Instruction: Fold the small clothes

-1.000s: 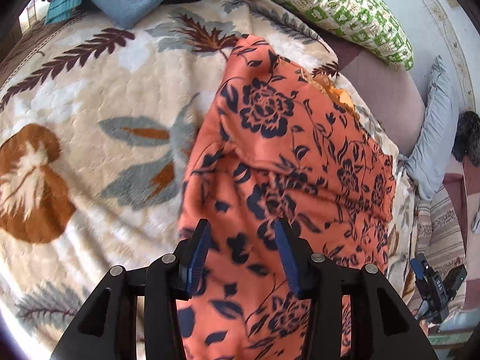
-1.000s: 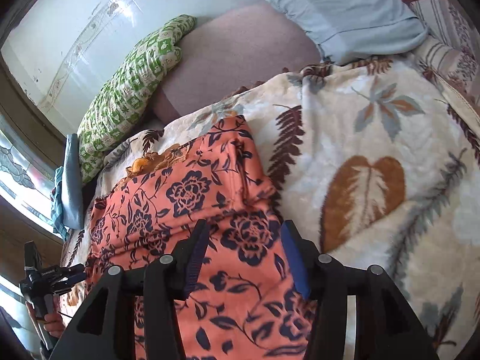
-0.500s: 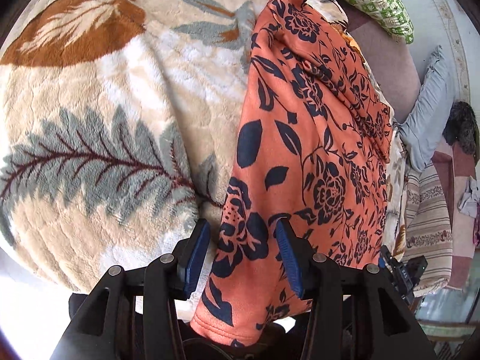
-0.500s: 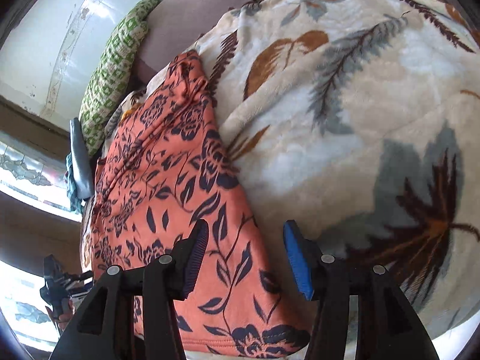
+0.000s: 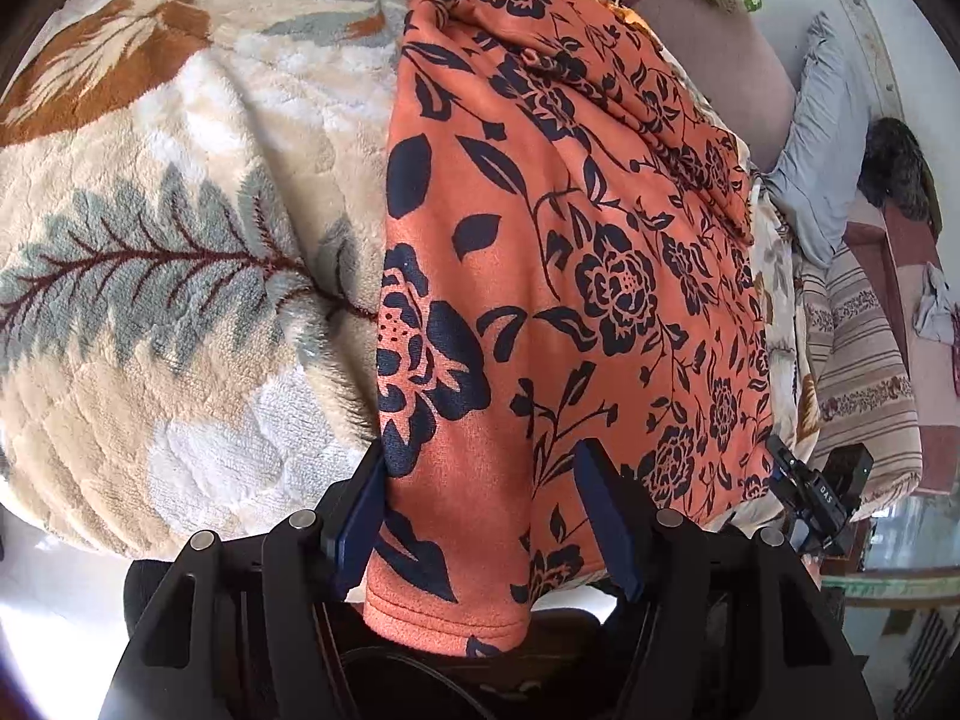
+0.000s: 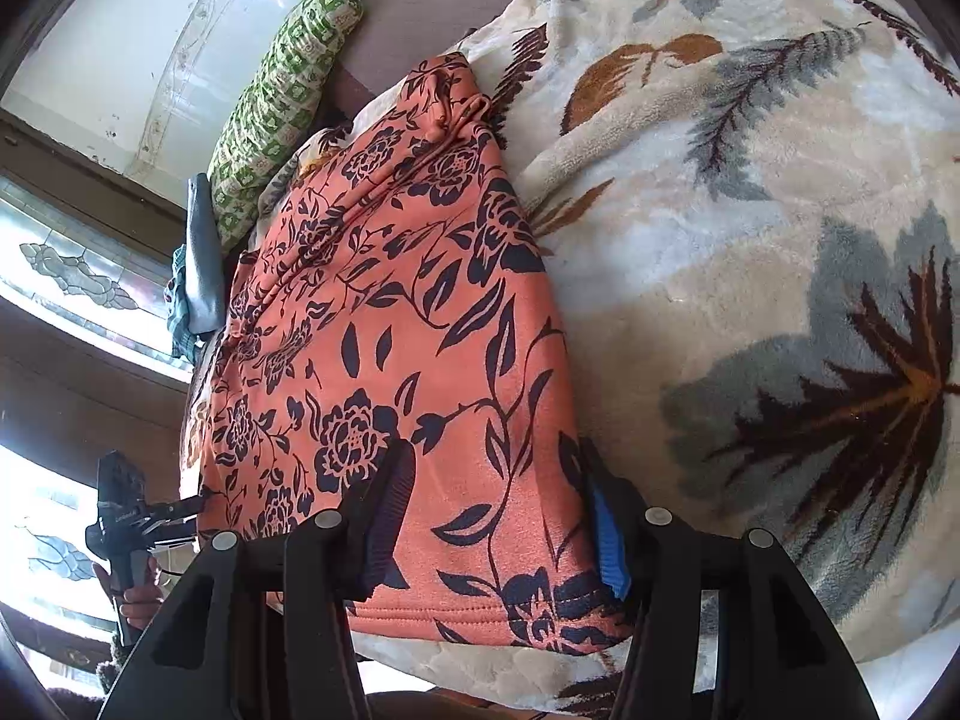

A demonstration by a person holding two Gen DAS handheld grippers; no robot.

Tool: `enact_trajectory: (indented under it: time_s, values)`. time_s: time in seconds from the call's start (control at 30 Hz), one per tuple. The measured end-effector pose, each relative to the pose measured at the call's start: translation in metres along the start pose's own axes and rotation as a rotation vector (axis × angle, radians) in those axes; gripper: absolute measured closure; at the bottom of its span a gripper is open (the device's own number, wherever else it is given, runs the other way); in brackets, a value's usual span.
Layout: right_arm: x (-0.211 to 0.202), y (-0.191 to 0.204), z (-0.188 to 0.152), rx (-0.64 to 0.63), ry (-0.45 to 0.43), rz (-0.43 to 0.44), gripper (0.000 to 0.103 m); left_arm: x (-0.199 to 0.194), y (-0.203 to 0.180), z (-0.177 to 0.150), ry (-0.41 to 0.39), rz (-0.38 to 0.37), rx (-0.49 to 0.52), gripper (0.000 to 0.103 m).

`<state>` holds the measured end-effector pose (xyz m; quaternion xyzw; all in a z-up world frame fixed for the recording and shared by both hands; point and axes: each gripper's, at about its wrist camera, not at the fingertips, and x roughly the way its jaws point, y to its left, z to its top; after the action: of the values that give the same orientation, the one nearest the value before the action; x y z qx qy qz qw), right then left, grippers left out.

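Blanket [image 5: 180, 276] beneath orange garment [image 5: 570, 252]

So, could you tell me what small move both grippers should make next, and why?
Probably close both: the left gripper and right gripper each stand open astride a hem corner of the orange floral garment on the blanket, not yet gripped.

Bare blanket [image 6: 750, 252] right of garment [image 6: 390, 330]; green pillow [image 6: 282, 90] apparently borders far end.
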<state>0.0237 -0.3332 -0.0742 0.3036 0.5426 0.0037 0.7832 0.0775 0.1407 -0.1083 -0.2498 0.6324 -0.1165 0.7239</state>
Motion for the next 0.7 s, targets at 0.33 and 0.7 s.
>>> enact_trajectory:
  time_s: [0.33,0.7]
  values:
    - [0.004,-0.001,0.003,0.006,-0.007,0.006,0.047,-0.001,0.006,-0.012,-0.035,0.112,0.012,0.027]
    - [0.005,0.002,0.001,-0.042,-0.006,0.007,0.047,0.019,-0.014,-0.014,0.012,0.014,0.010,0.040]
